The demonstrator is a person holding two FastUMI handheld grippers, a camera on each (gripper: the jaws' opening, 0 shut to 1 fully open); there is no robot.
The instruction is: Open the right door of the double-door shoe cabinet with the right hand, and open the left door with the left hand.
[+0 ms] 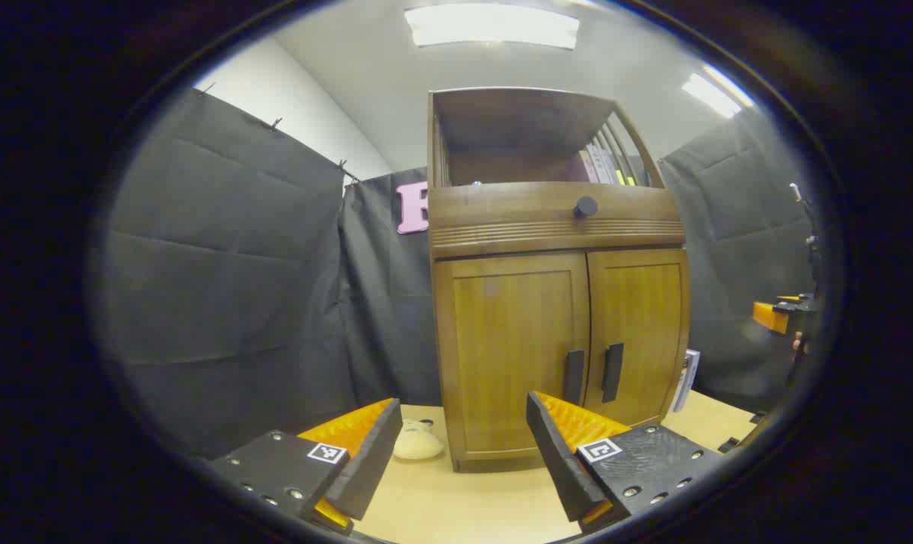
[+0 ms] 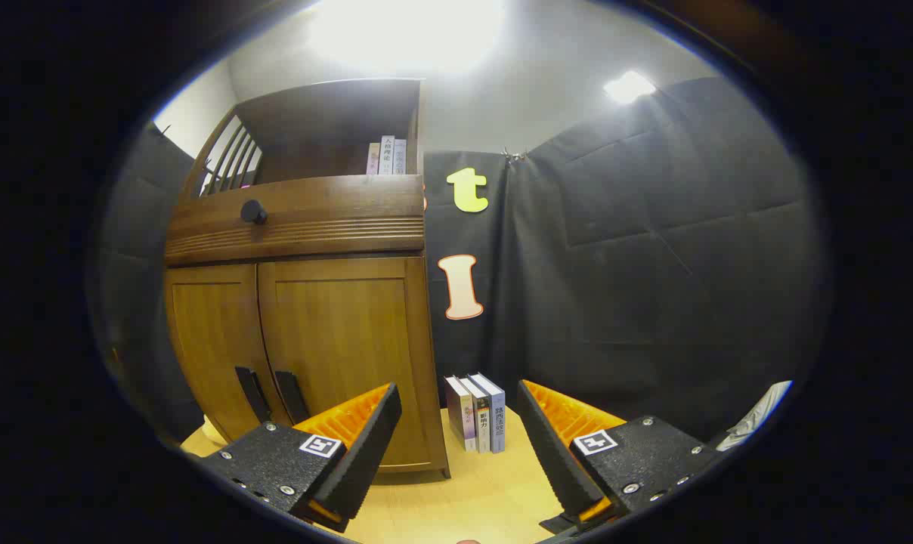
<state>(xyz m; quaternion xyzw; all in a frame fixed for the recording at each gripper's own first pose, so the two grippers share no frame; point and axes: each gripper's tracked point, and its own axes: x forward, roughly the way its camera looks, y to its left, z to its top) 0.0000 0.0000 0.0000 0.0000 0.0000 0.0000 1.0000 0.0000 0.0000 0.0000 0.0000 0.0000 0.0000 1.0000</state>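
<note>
A brown wooden shoe cabinet (image 1: 555,227) stands on the table with both doors closed. In the left gripper view, the left door (image 1: 513,347) and right door (image 1: 638,325) each carry a black vertical handle, the left handle (image 1: 574,376) and the right handle (image 1: 612,372), near the middle seam. My left gripper (image 1: 460,446) is open, a short way in front of the left door. In the right gripper view the cabinet (image 2: 298,227) sits left of centre, with its right door (image 2: 347,340) and its handle (image 2: 290,394) showing. My right gripper (image 2: 456,438) is open, off the cabinet's right corner. The right gripper (image 1: 778,313) appears far right in the left gripper view.
Three books (image 2: 477,412) stand upright on the table right of the cabinet. A pale round object (image 1: 419,442) lies by the cabinet's left foot. Above the doors sits a drawer with a black knob (image 1: 584,206), and books (image 2: 387,155) on the open top shelf. Black cloth walls close in behind.
</note>
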